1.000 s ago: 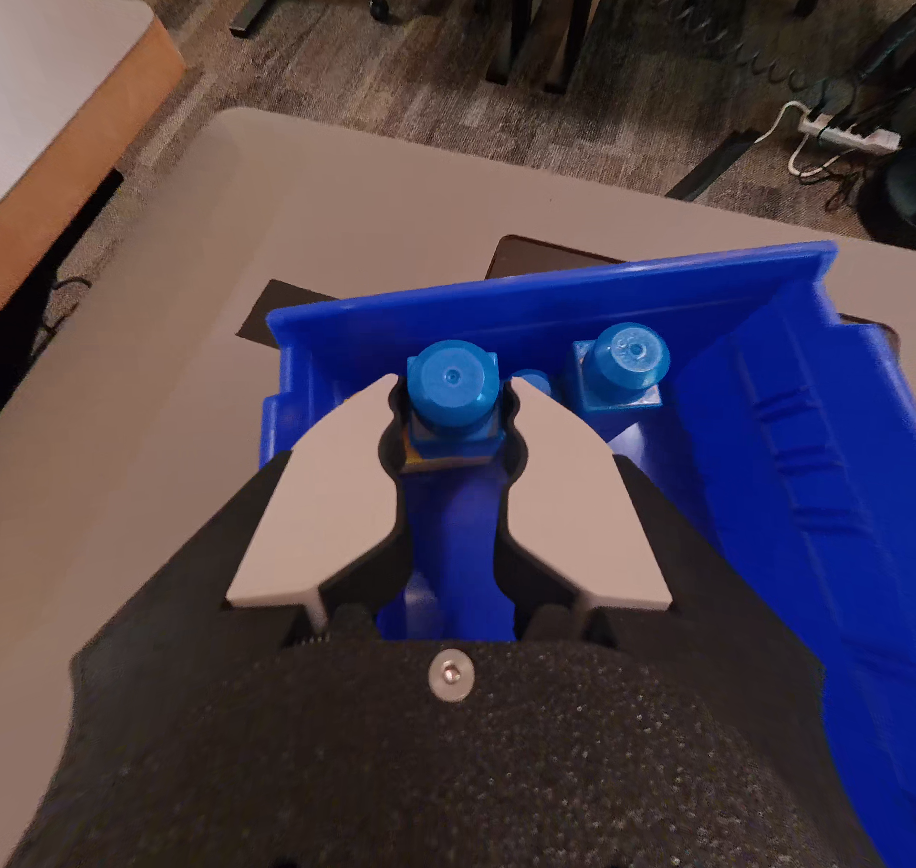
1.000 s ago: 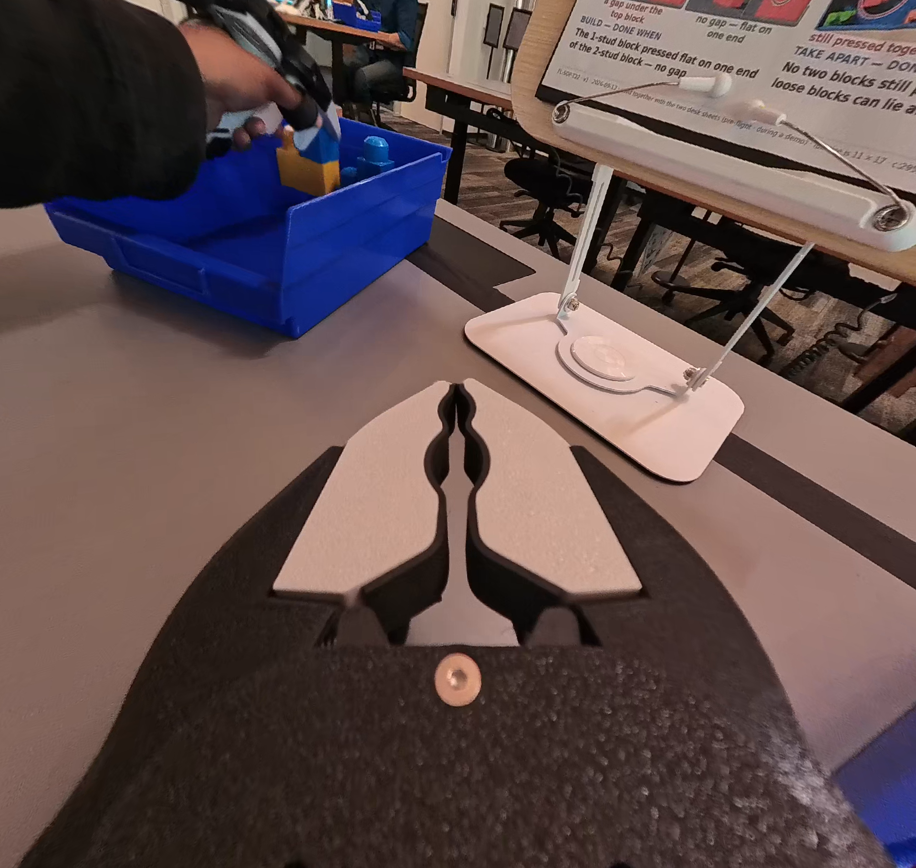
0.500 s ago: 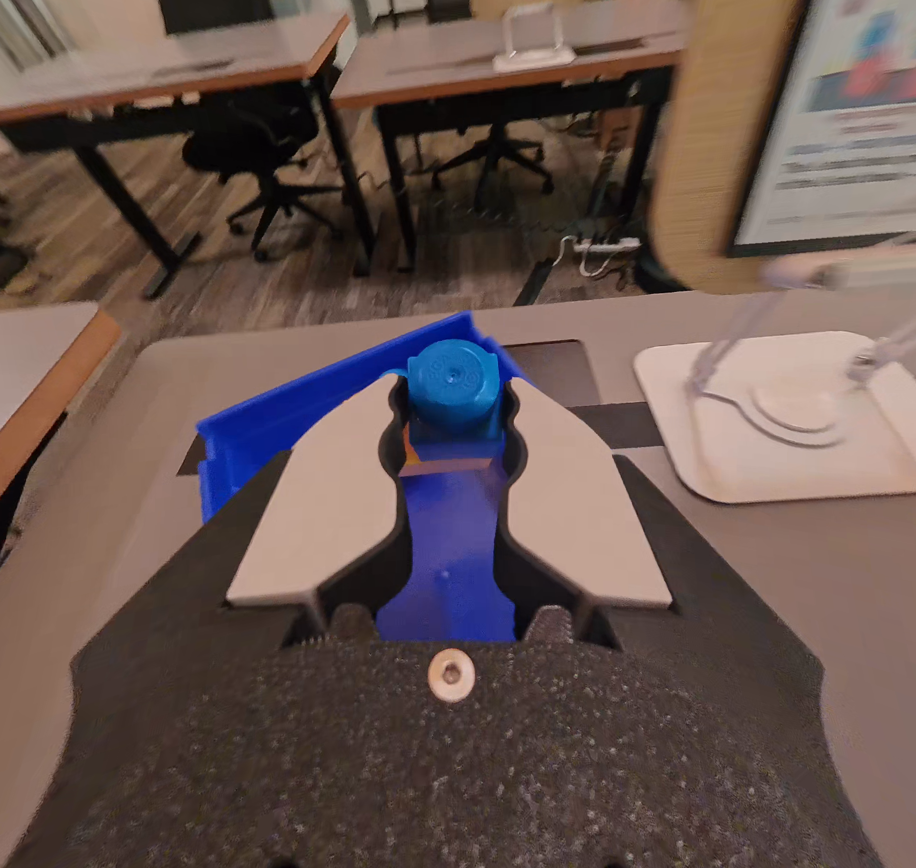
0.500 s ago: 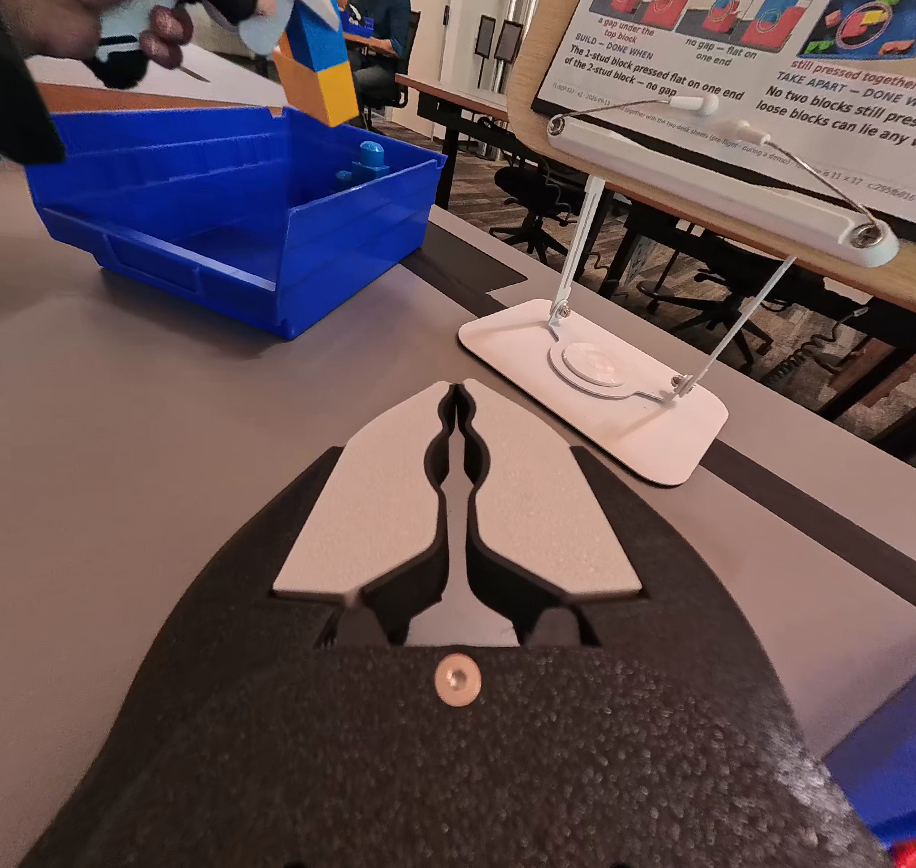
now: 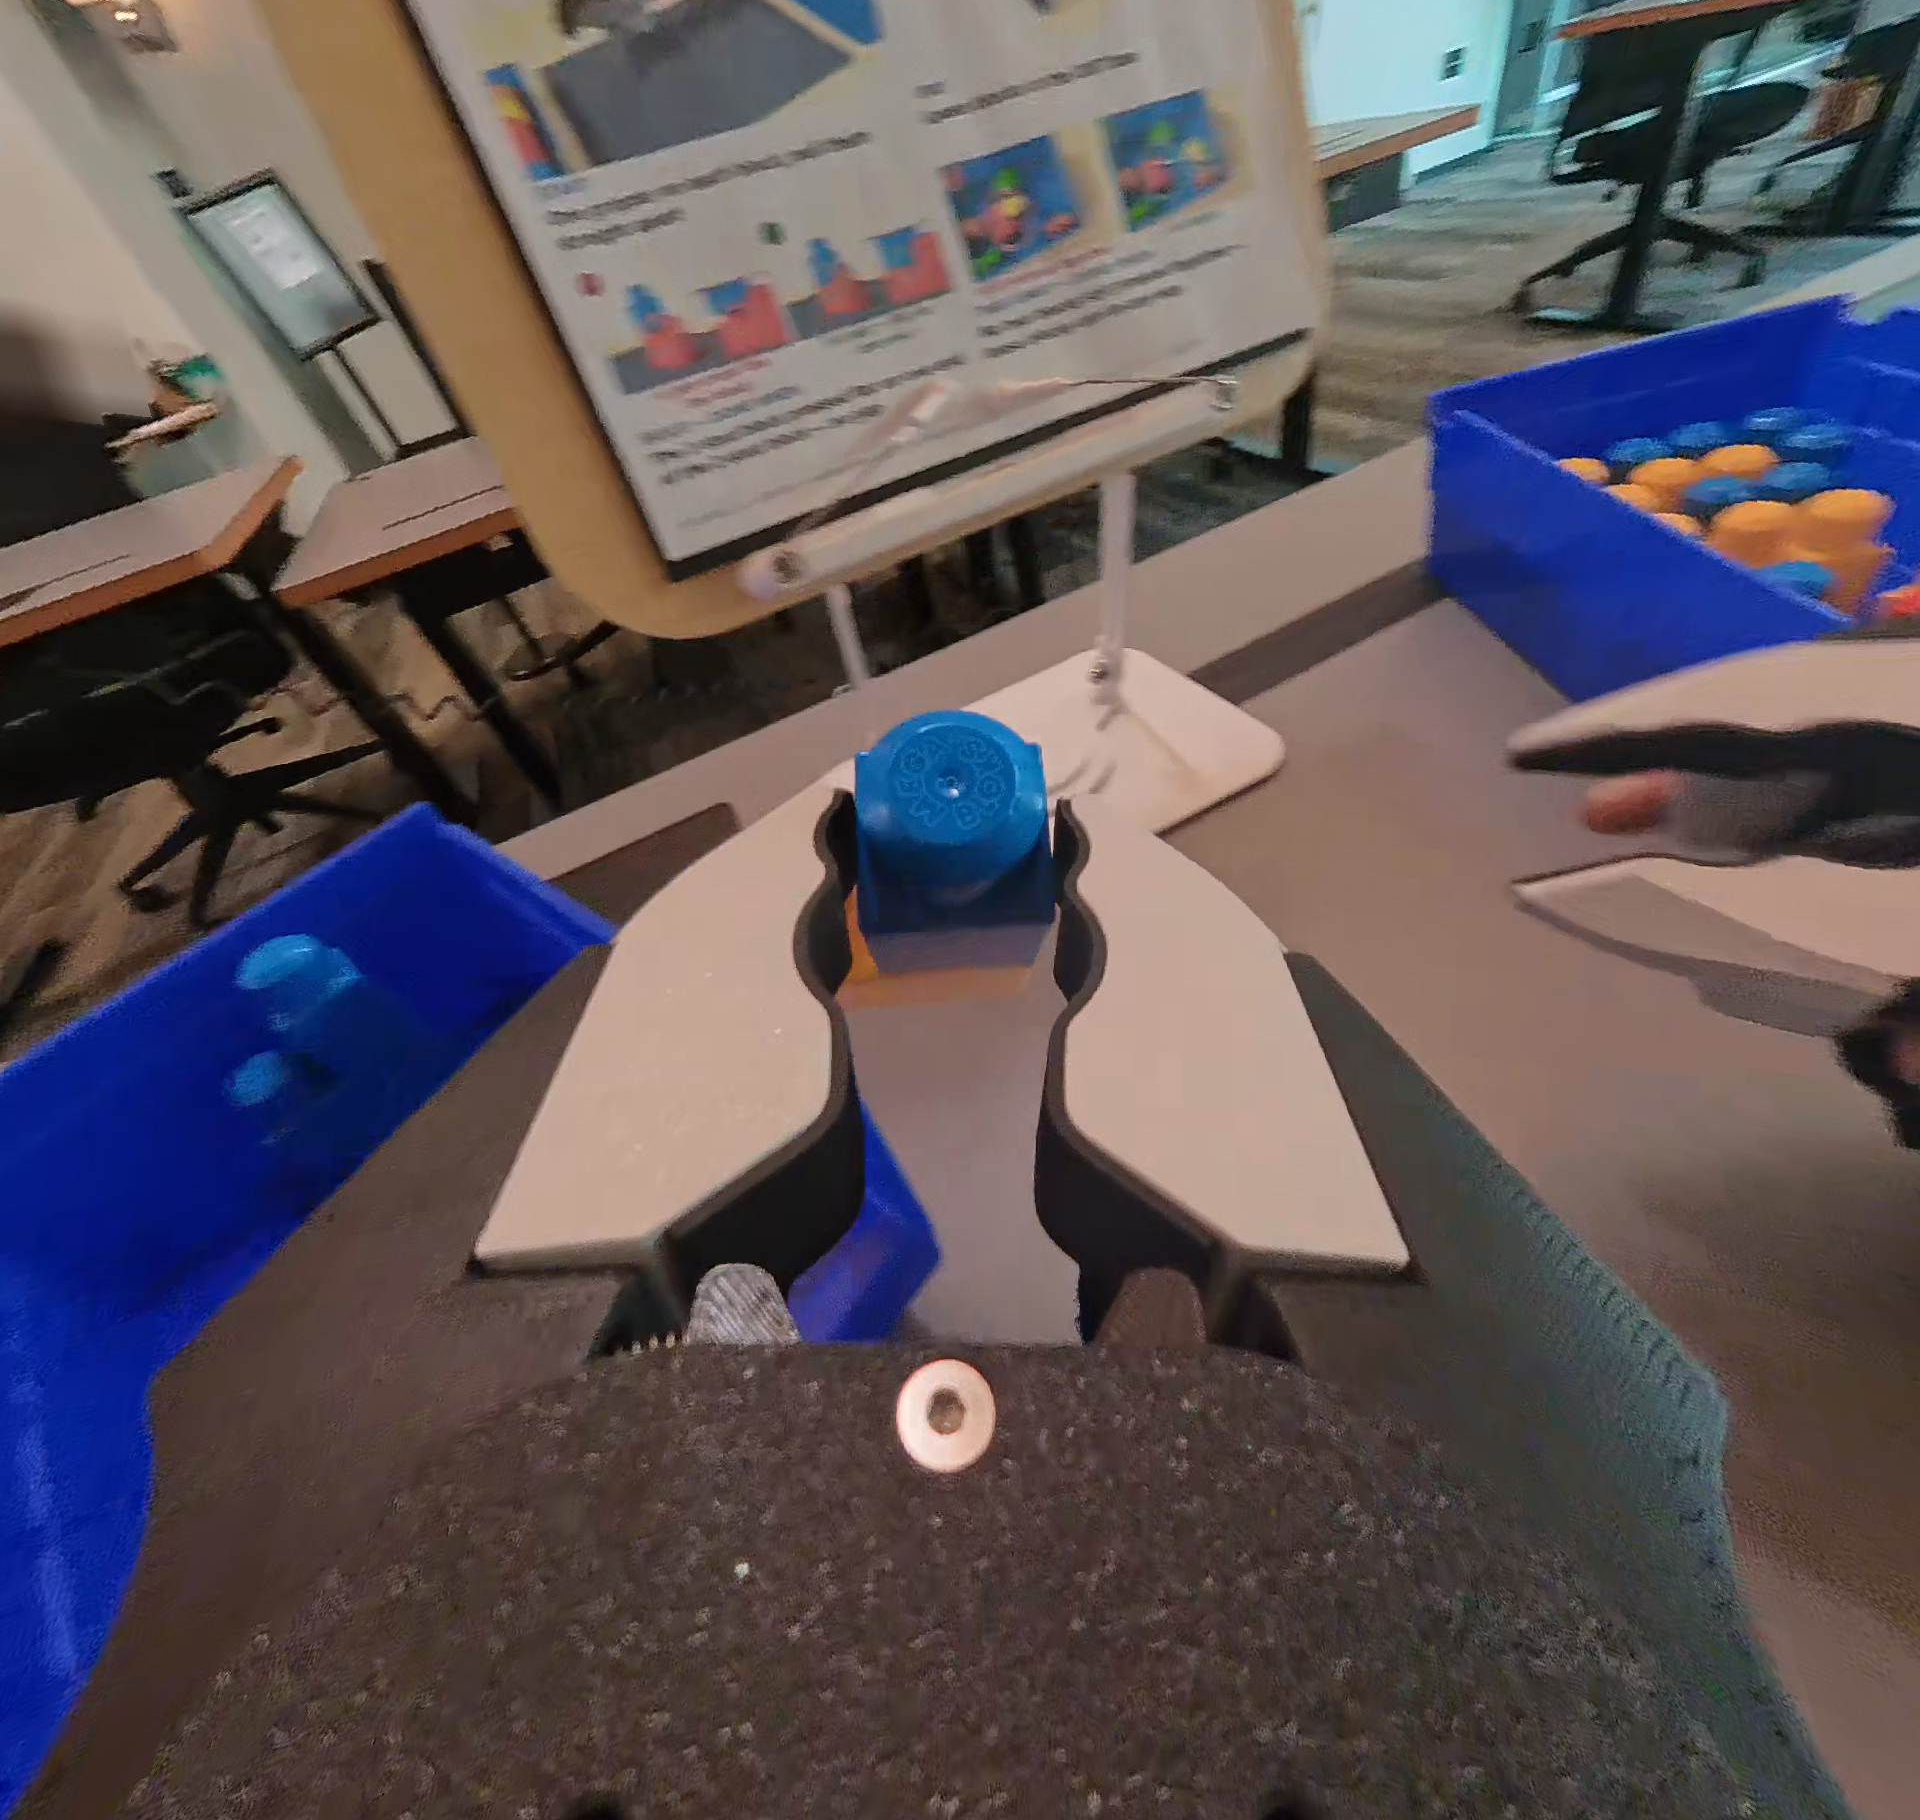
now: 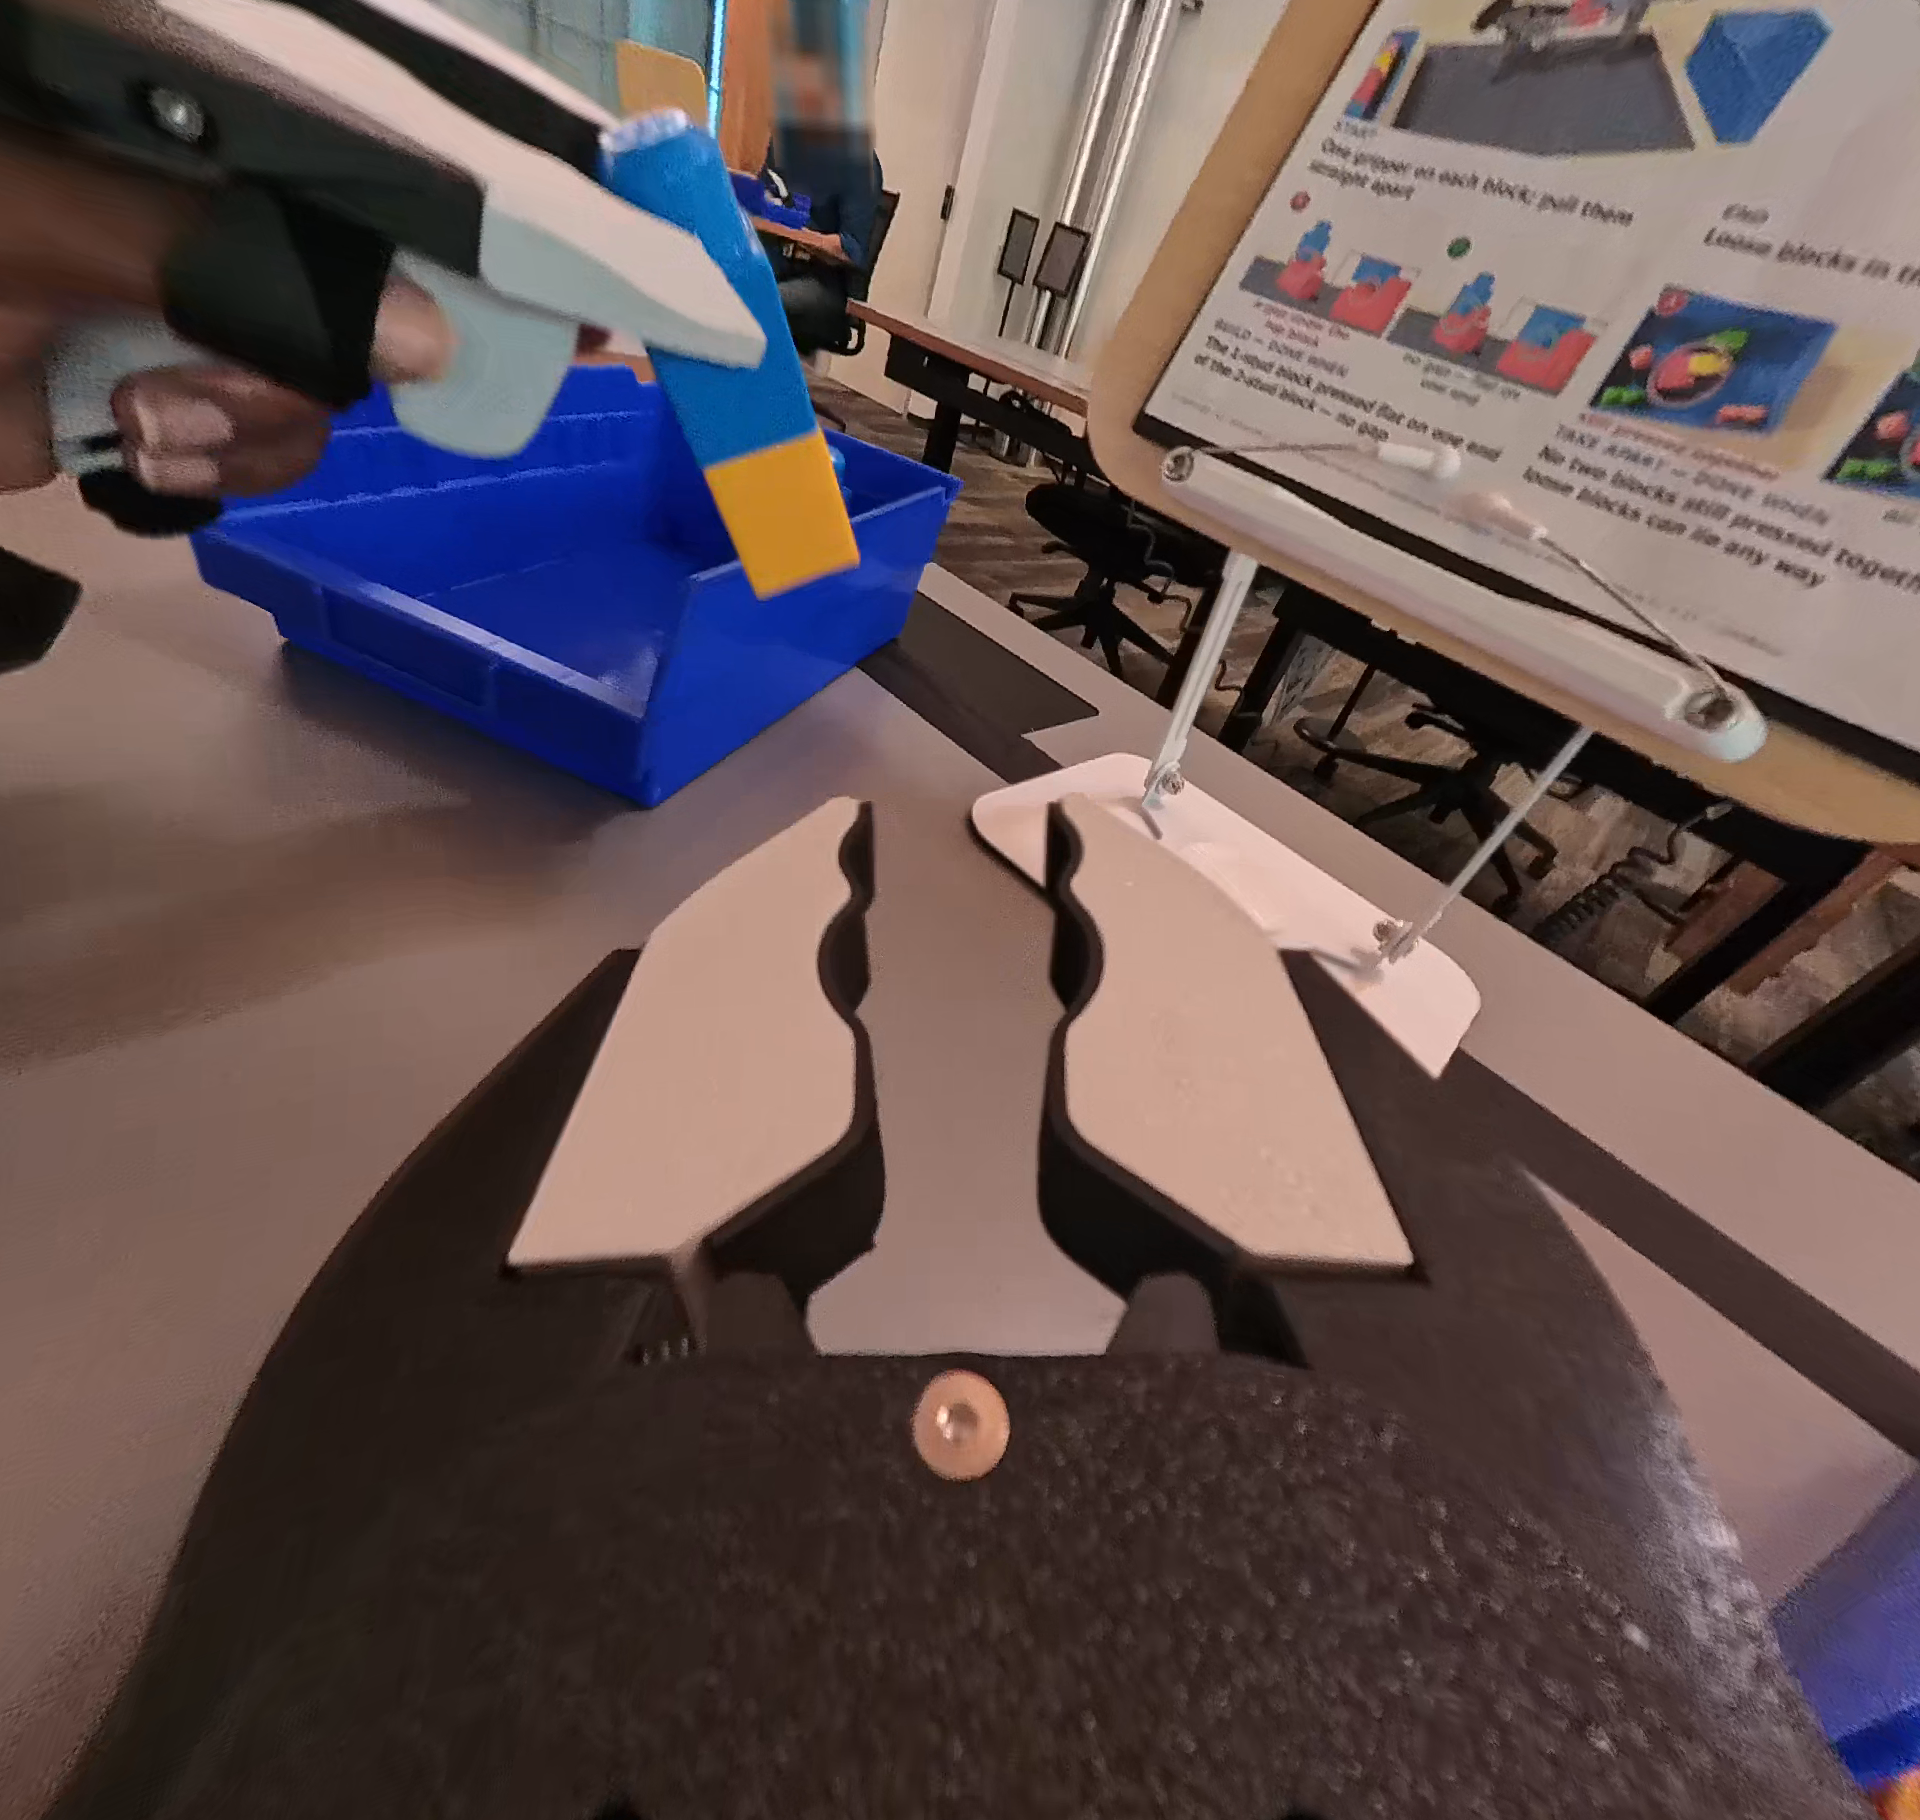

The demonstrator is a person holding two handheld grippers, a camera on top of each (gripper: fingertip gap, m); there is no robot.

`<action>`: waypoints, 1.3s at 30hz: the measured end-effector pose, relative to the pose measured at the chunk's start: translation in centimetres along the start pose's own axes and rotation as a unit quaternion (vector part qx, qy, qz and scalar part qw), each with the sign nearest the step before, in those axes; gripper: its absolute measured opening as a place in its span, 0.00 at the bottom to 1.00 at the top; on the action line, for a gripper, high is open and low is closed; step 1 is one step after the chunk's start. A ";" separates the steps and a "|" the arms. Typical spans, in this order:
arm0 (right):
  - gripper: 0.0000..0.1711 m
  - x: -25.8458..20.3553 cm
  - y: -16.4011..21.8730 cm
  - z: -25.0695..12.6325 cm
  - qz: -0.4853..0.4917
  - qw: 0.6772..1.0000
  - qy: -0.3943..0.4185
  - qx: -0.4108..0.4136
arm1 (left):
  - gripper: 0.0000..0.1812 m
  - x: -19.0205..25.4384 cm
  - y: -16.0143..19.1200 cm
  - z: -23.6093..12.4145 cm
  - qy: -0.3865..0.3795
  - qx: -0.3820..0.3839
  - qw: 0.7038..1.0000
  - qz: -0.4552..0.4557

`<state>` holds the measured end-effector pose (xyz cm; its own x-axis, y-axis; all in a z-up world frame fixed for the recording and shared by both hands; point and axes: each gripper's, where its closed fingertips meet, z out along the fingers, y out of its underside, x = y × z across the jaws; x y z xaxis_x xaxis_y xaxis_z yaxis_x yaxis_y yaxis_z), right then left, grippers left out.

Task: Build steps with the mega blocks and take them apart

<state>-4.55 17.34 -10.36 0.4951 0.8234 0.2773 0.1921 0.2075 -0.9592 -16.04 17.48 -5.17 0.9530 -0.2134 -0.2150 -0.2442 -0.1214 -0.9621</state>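
Observation:
My left gripper (image 5: pixel 948 825) is shut on a blue one-stud block (image 5: pixel 948 840) that is pressed onto a yellow block (image 5: pixel 862 981) below it. It holds the pair in the air above the grey table. In the right wrist view the left gripper (image 6: pixel 665 243) is at upper left and the blue block (image 6: pixel 717 316) and yellow block (image 6: pixel 784 513) hang tilted over the bin. My right gripper (image 6: pixel 956 820) is open and empty, low over the table. It also shows at the right edge of the left wrist view (image 5: pixel 1704 814).
A blue bin (image 5: pixel 208 1126) at left holds a blue block (image 5: pixel 296 1001). A second blue bin (image 5: pixel 1621 565) at right holds several blue and orange blocks. An instruction board on a white stand (image 6: pixel 1226 897) is at the back. A person sits far off.
My left gripper lifted the blue and yellow pair out of the left bin and swung right, toward the table's middle. My right gripper opened from shut.

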 end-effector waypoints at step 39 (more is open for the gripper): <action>0.21 -6.1 -7.6 -5.3 0.250 0.881 -0.354 0.191 | 0.35 12.3 -2.8 -7.2 0.444 0.156 0.862 -0.188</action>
<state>-4.58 7.92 -4.50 -0.2421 0.9572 -0.1588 -0.2662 -0.2229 -0.9378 -4.95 8.23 -3.93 0.4068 -0.8909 0.2020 0.2439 -0.1072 -0.9639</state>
